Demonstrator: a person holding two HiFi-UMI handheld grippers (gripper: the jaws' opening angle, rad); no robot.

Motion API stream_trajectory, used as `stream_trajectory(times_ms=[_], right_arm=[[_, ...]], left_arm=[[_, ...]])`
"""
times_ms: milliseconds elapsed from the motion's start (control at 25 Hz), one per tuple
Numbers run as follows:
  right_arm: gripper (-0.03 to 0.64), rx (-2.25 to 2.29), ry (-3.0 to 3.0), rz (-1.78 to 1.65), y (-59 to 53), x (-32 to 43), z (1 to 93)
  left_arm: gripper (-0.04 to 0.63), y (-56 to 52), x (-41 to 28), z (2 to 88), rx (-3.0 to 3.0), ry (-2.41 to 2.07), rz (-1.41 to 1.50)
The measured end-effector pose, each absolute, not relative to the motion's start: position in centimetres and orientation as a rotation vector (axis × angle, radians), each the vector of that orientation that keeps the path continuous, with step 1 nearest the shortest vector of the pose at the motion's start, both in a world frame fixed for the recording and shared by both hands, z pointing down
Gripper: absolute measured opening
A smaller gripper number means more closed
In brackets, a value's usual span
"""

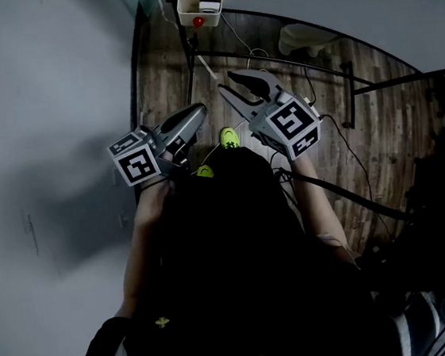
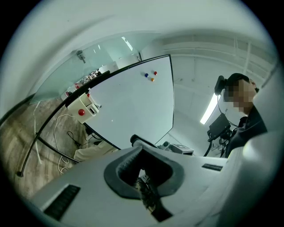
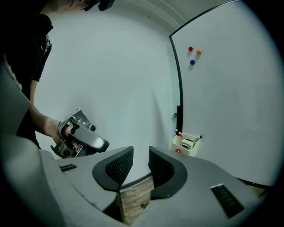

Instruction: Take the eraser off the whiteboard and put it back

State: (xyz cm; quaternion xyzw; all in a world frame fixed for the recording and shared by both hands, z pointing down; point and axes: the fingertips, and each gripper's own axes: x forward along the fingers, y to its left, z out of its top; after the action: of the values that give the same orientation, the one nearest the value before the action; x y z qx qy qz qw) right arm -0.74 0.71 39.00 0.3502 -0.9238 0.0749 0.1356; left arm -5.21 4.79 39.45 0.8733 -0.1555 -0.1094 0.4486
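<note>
Open air up to the whiteboard [image 3: 230,102], marker tray [image 3: 186,145] at its edge.

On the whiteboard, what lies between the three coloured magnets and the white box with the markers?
Nothing. The whiteboard is bare between the magnets and the box. The left gripper view shows it, and so does the right gripper view.

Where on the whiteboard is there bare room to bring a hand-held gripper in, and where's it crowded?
The whiteboard is bare across its middle, from the three magnets near the top down to the box near the bottom, and everywhere away from the frame edge beside them. Crowded spots: the magnet cluster and the box, both close to that edge.
</note>
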Motion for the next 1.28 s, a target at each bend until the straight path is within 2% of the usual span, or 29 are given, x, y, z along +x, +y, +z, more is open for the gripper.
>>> stream_trajectory(times_ms=[280,360,760,1280], right_arm=[[0.068,1.052,-2.643,0.183,6.1,-2.7,38.2],[0.023,1.064,-2.634,0.179,7.5,-3.1,38.3],[0.023,1.087,-2.591,0.219,13.4,-5.3,39.2],[0.021,1.021,-2.613,0.167,11.8,-6.9,37.7]], left_arm=[[0.017,9.3,-7.6,38.9,2.175,-0.347,-0.289],[0.017,10.4,-8.0,38.9,2.176,-0.332,-0.294],[0.017,15.0,-9.7,40.1,2.140,-0.275,-0.302],[0.017,13.3,-10.5,38.7,2.162,-0.316,-0.361]])
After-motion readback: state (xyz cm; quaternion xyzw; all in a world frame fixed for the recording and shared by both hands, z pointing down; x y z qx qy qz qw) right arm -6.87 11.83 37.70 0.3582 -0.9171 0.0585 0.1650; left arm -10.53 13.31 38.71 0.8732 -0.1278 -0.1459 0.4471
